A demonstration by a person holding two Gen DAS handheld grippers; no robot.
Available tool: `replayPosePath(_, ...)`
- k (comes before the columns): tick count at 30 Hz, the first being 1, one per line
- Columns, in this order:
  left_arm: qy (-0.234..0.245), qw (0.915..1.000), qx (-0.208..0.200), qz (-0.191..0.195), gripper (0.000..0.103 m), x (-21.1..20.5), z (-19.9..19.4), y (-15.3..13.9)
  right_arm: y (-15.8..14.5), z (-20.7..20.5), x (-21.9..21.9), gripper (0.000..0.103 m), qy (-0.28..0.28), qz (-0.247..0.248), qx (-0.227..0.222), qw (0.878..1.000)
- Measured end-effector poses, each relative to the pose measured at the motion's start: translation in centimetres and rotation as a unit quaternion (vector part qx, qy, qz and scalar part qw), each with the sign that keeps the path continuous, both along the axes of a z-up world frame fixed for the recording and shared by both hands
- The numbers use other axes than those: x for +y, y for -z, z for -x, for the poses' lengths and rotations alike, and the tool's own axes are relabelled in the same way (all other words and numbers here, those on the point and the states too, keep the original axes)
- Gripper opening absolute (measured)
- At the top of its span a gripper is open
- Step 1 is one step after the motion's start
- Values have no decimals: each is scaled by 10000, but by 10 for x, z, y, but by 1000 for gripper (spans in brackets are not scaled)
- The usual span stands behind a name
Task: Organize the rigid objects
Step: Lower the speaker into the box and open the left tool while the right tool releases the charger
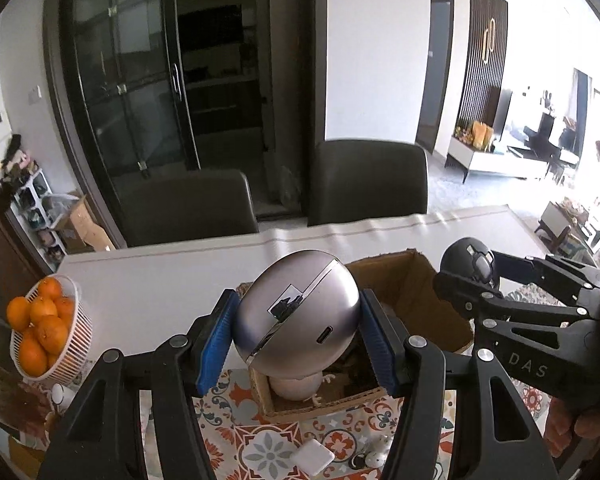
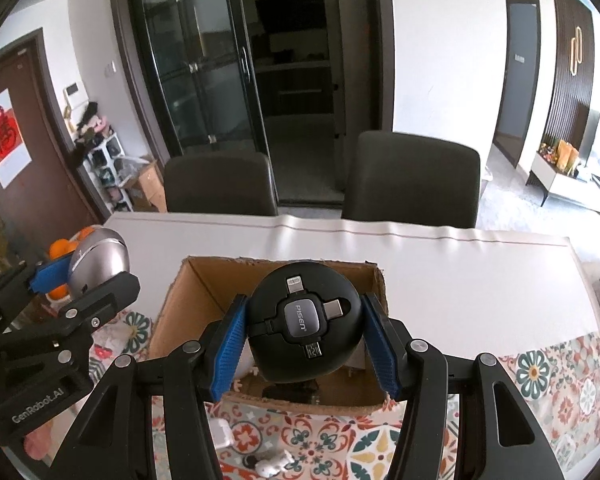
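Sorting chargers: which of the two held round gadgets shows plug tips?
The black one in the right gripper; the silver one has only a port.

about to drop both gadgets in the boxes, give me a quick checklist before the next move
1. Left hand-held gripper pinching the silver case: ok.
2. Right hand-held gripper pinching the black cable hub: ok.
3. Hub over the open cardboard box: ok.
4. Case over the wicker basket: ok.
5. Room in the basket: cannot tell; a white item already lies right under the case.
6. The two hand-held grippers apart from each other: ok.
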State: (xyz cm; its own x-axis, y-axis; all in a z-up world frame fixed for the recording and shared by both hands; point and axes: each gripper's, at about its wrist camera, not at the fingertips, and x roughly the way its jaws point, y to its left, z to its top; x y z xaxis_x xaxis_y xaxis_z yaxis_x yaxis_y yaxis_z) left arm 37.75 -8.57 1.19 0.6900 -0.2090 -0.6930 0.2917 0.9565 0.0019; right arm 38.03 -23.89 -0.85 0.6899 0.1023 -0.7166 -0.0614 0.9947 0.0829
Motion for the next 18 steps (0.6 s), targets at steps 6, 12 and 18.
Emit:
replayPosePath(6, 51, 9991, 430, -21, 60, -2, -25, 16, 7, -21, 4, 57, -30, 135, 246, 9996)
replayPosePath(12, 73, 9971, 753, -114, 60, -5, -42, 32, 20, -38, 4, 57, -77, 166, 543, 9984)
replayPosePath(18, 76, 9942, 1052, -207, 60, -5, -56, 48, 42, -55, 4, 57, -189, 109, 1017, 9946)
